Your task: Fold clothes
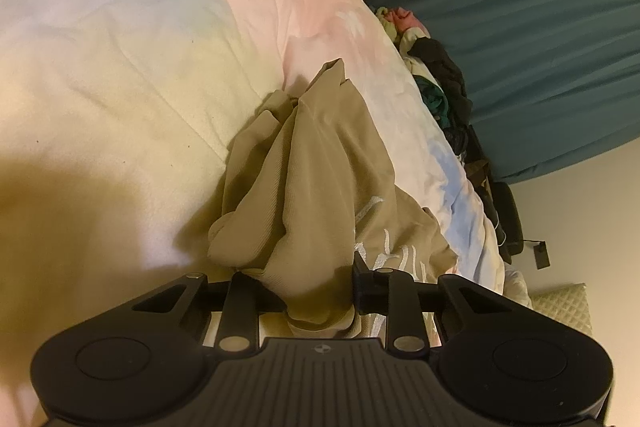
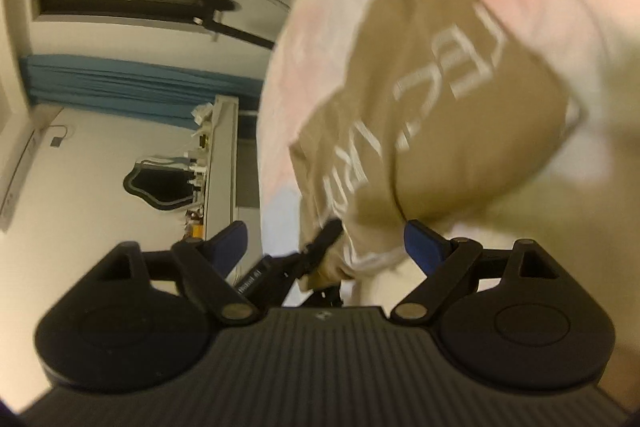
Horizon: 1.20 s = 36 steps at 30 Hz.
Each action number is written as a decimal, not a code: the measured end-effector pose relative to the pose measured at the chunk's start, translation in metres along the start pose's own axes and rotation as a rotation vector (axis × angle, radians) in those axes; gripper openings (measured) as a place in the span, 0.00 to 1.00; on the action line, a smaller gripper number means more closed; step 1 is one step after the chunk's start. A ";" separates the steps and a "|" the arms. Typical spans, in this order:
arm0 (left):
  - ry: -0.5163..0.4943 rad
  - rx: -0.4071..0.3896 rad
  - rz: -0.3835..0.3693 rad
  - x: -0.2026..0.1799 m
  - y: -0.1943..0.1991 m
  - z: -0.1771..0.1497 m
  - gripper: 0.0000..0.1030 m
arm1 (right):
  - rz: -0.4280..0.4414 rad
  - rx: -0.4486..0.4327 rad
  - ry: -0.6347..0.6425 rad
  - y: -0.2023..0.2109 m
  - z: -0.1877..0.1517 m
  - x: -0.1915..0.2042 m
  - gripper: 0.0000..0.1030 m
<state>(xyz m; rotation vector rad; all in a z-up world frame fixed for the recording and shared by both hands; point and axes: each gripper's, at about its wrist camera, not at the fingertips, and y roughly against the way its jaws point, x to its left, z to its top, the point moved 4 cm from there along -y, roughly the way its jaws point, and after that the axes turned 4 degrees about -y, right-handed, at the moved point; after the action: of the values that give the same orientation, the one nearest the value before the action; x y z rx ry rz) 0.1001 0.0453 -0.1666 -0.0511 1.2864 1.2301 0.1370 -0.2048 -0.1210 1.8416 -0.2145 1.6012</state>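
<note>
Garment pinched by one claw, the other claw spread beside it

Tan cloth with white lettering, the garment (image 1: 316, 163) lies bunched on the pastel bedcover (image 1: 120, 75), near the bed's edge. The left claw (image 1: 316, 291) is narrowed onto a gathered fold of it, fabric filling the gap between its jaws; I judge that grip is meant to lift or anchor one edge so the piece can be spread before folding. The right claw (image 2: 326, 247) stands wide, its blue-padded fingers (image 2: 422, 245) either side of the garment's hem and not pressing it (this view is blurred, so contact is hard to rule out). A heap of other clothes (image 1: 436, 83) lies beyond the bed by the teal curtain (image 1: 540, 27); no basket or other container shows, so nothing can be said of contents.
</note>
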 end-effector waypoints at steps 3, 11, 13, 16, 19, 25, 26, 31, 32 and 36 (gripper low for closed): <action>0.004 -0.006 -0.005 0.000 0.000 0.000 0.26 | 0.007 0.015 -0.095 -0.012 0.000 -0.018 0.85; 0.030 -0.012 -0.024 0.004 0.003 0.000 0.25 | -0.025 -0.202 -0.264 -0.006 0.014 -0.053 0.69; 0.032 -0.012 -0.026 0.004 0.003 0.000 0.25 | -0.036 -0.234 -0.275 -0.004 0.017 -0.057 0.66; 0.035 -0.011 -0.030 0.005 0.001 0.000 0.25 | -0.067 -0.271 -0.273 -0.003 0.019 -0.059 0.53; 0.031 -0.012 -0.033 0.005 0.001 0.000 0.25 | -0.086 -0.293 -0.243 -0.004 0.020 -0.056 0.40; 0.049 -0.015 -0.072 0.001 0.005 0.006 0.23 | -0.090 -0.334 -0.143 0.013 0.018 -0.040 0.21; 0.060 -0.009 -0.082 0.000 0.006 0.007 0.23 | -0.087 -0.345 -0.129 0.017 0.019 -0.034 0.20; 0.041 0.041 -0.128 -0.034 0.010 0.018 0.23 | -0.066 -0.421 -0.052 0.044 0.027 0.005 0.19; 0.020 0.050 -0.132 -0.044 0.009 0.020 0.23 | -0.061 -0.437 -0.043 0.051 0.030 0.010 0.19; -0.020 0.100 -0.136 -0.095 -0.014 0.030 0.22 | -0.060 -0.502 -0.055 0.077 0.054 0.021 0.19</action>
<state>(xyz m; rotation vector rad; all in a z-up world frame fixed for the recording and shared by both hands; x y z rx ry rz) 0.1505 -0.0040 -0.0941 -0.0534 1.3040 1.0473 0.1446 -0.2884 -0.0734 1.4847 -0.5293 1.3079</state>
